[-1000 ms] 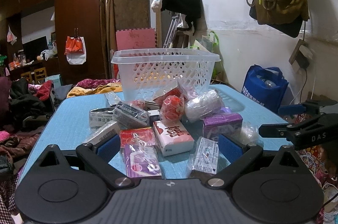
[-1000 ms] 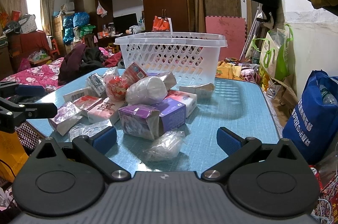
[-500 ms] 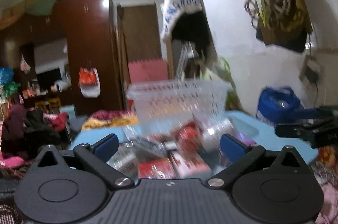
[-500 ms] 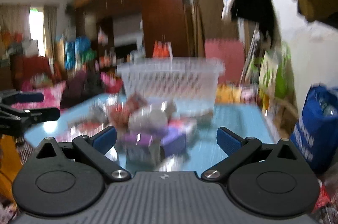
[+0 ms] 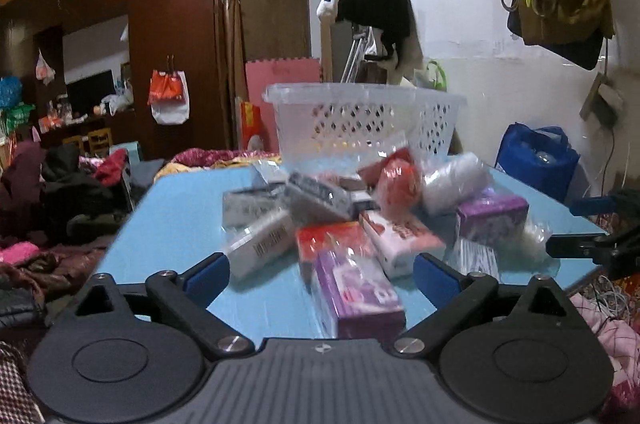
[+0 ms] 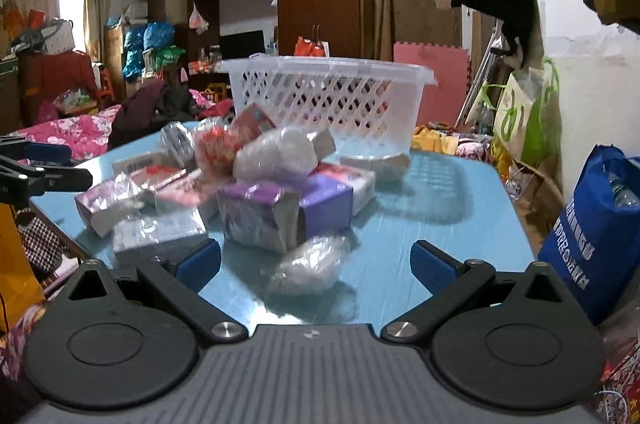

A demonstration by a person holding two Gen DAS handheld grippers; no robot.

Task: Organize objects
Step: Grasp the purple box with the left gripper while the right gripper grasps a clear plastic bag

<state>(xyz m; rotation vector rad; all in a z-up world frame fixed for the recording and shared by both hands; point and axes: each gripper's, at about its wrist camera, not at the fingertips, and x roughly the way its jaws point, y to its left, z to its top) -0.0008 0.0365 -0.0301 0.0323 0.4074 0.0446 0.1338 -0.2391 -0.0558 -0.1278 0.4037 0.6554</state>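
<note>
Sitting heaped on the blue table (image 5: 180,224) is a pile of small wrapped packets, with a white lattice basket (image 5: 362,121) standing upright just behind it at the far edge. Nearest the left wrist camera, a purple packet (image 5: 358,298) is lying lengthwise, its near end between the fingers of the left gripper (image 5: 320,272). Behind it a red packet (image 5: 334,244) and a pink-and-white box (image 5: 400,240) are lying side by side; a white barcoded box (image 5: 260,244) is resting to their left. A red mesh bundle (image 5: 398,185) and a clear-wrapped white roll (image 5: 456,181) are leaning on the heap's far side, with a purple carton (image 5: 490,214) below the roll.

Left gripper is pointing level across the table toward the basket, jaws spread wide, nothing clamped.

Right gripper (image 6: 316,264) is also facing the basket (image 6: 328,95) from the table's other corner, jaws spread wide and gripping nothing. A crumpled clear plastic bag (image 6: 310,264) is lying on the table between its fingers; the purple carton (image 6: 288,216) is sitting just beyond. Both views are slightly motion-blurred.
</note>
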